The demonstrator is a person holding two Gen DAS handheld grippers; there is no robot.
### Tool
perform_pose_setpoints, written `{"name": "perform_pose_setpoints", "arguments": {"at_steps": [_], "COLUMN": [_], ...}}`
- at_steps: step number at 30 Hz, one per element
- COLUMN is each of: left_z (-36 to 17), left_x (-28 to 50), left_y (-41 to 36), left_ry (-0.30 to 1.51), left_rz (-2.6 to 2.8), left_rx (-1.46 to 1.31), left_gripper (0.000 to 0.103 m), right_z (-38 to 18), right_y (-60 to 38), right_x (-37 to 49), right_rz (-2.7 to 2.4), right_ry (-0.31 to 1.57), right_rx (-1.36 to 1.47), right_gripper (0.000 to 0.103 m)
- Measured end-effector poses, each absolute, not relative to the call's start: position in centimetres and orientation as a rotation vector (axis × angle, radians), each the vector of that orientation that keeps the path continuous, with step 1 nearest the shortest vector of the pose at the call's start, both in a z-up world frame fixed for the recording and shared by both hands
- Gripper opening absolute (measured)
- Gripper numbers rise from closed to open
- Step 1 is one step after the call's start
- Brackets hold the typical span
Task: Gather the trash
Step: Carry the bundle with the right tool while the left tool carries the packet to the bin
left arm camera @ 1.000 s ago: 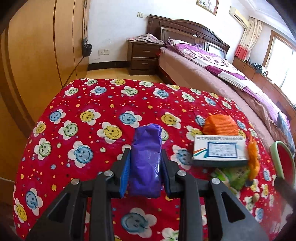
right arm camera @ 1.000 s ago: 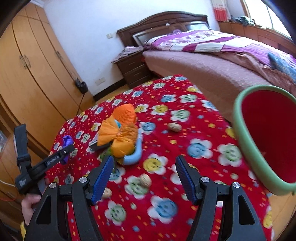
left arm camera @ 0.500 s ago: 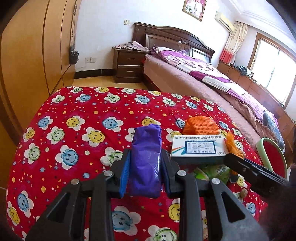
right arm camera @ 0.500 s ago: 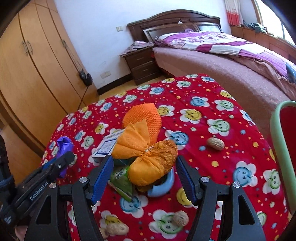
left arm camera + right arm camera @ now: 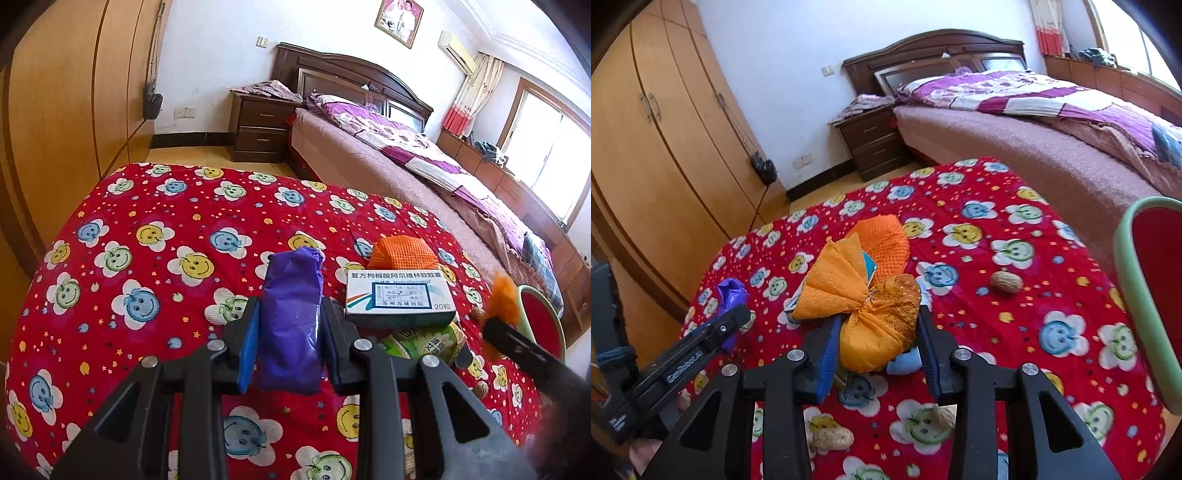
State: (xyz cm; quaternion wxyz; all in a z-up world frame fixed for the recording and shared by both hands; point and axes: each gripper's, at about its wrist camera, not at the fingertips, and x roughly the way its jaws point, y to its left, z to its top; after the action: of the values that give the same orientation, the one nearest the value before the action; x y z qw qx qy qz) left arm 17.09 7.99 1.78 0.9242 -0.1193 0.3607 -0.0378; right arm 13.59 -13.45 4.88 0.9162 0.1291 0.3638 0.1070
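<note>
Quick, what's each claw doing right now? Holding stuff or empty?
Left gripper: shut on the purple bag.
Right gripper: shut on the orange mesh bundle.

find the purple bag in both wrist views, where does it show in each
Left wrist: the purple bag sits at centre bottom, clamped between the fingers of the left gripper.
Right wrist: the same bag shows small at the left edge, poking out past the left gripper.
Shared landmark: the orange mesh pouch on the red smiley tablecloth.
</note>
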Motion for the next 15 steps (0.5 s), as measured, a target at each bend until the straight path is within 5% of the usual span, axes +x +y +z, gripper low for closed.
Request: {"name": "perform_pose_setpoints", "arguments": {"at_steps": [15], "left_z": [2.5], "left_x": [16.2], "left_y": [6.6], "left_ry": [0.707], "left_rz": [-0.133], "left_rx": [-0.221], "left_gripper": [0.031], "right_z": [8.9], "right_y": [-21.1], "right_x": [6.7], "right_rz": [0.013], "right_ry": [0.634], "right_rx": [0.284], "right_gripper": [0.040]}}
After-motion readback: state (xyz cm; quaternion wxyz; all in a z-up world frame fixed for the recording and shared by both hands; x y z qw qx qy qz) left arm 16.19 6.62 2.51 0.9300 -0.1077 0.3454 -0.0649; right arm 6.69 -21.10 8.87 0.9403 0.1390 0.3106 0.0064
